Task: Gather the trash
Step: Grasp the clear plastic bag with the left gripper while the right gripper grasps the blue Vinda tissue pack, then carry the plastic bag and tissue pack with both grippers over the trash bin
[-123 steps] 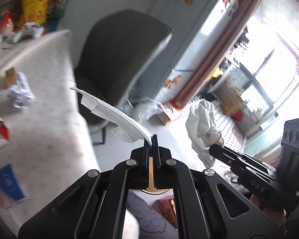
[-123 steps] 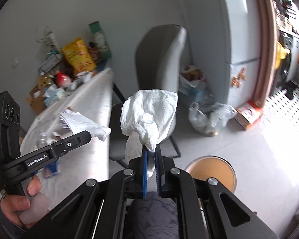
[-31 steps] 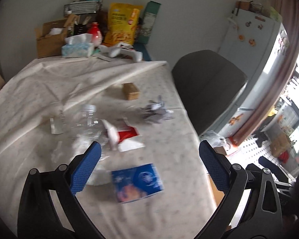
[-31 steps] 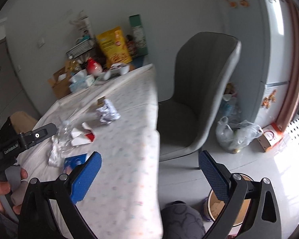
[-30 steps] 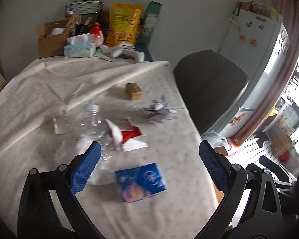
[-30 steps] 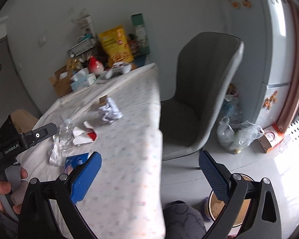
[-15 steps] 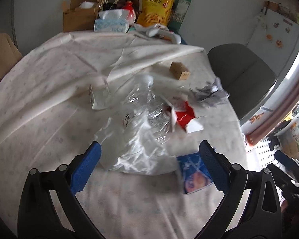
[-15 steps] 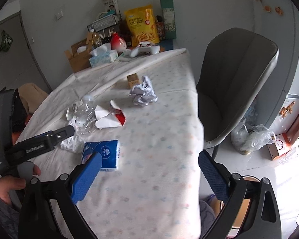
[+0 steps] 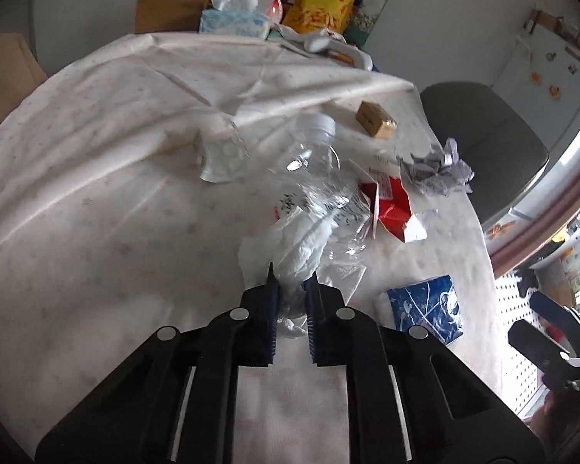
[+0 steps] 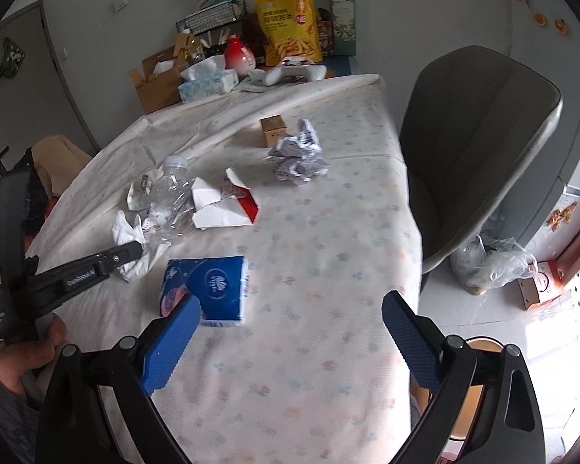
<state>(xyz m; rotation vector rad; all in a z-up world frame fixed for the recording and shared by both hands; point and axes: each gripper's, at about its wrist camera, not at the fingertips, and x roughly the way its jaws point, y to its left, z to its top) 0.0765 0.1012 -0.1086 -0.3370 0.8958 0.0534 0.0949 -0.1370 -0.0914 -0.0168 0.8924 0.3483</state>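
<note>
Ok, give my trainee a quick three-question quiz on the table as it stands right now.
1. True or false: the right gripper is open.
2. What is the left gripper shut on? A) crumpled white tissue B) blue tissue pack C) small brown box
3. Name the clear item lying just beyond the tissue.

Key: 1 true; 2 A; 3 a crushed plastic bottle.

A home dining corner: clothed table (image 10: pixel 290 348), snack bag (image 10: pixel 288 25), magnet-dotted fridge (image 9: pixel 553 77).
</note>
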